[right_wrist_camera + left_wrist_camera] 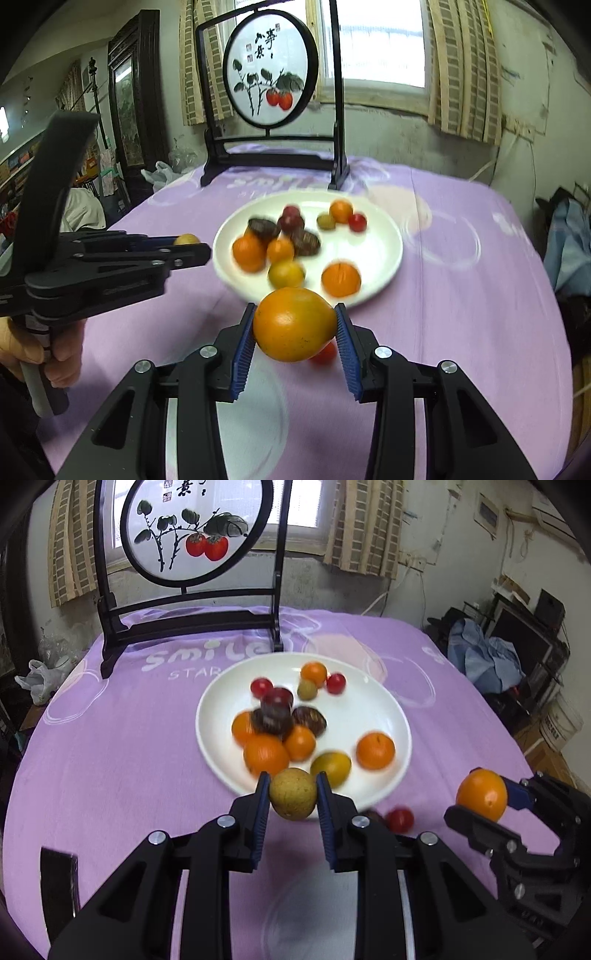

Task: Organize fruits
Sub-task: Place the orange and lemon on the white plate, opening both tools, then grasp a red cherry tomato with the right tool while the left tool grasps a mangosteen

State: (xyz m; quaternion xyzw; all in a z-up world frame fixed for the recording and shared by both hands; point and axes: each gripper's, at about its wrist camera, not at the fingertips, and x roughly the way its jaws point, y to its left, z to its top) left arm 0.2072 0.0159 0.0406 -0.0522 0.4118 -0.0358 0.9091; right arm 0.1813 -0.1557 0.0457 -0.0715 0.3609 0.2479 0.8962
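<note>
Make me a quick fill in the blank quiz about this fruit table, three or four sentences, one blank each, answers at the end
1. The left gripper is shut on a small ____-coloured fruit.
2. The right gripper is shut on an ____ fruit.
3. Most of the fruit lies on a white ____.
4. One small red fruit lies off the plate on the ____ tablecloth.

Missing words: tan; orange; plate; purple
</note>
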